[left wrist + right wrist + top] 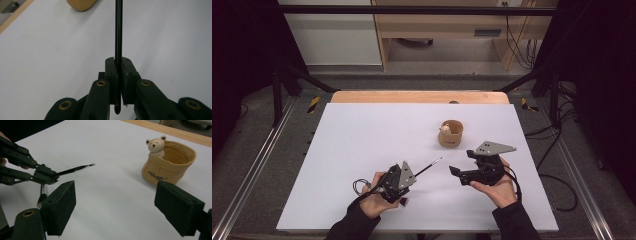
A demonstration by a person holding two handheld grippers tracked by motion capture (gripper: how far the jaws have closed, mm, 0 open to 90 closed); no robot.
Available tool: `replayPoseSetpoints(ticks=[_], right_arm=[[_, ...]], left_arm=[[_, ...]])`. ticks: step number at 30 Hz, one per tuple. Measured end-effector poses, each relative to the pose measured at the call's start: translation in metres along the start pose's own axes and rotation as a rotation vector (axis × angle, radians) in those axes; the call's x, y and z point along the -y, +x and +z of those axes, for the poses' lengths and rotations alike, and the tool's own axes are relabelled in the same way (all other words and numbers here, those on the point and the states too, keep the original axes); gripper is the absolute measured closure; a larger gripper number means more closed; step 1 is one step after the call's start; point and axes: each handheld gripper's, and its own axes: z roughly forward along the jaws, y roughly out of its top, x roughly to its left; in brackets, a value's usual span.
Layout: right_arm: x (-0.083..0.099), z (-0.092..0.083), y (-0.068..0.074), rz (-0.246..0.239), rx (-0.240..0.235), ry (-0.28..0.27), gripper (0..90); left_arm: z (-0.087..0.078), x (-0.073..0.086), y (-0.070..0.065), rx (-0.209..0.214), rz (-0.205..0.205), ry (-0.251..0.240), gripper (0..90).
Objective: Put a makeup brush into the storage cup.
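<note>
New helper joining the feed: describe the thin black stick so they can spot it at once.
On the white table, look toward the near edge at the left gripper. Shut in its jaws is the thin black pen-like stick, angled toward the tan bear-topped cup; nothing else there is as slim and dark.

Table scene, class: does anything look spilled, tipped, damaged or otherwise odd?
Nothing stands out. The bear pot stands upright on the white table, with nothing spilled near it. The left gripper is shut on a thin black pen, held off the table. The right gripper is open, with nothing between its jaws.
</note>
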Motion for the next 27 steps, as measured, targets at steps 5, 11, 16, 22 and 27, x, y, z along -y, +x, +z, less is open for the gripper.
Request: replayPoseSetpoints(ticks=[5,11,16,22,27], right_arm=[[0.003,0.002,0.003,0.031,-0.016,-0.013,16.6],[0.005,0.005,0.005,0.063,-0.032,-0.061,17.1],[0.006,0.008,0.011,0.076,-0.042,-0.079,16.5],[0.005,0.012,0.016,0.108,-0.046,-0.114,16.5],[0.006,0.016,0.02,0.158,-0.054,-0.155,17.3]], left_arm=[[-0.001,0.002,0.001,0.009,-0.058,-0.029,85.0],[-0.003,0.002,0.0,0.006,-0.099,-0.055,85.0],[-0.004,0.002,-0.002,0.008,-0.134,-0.078,85.0],[-0.003,0.002,-0.003,0.003,-0.179,-0.097,85.0],[-0.002,0.001,-0.003,0.002,-0.217,-0.114,85.0]])
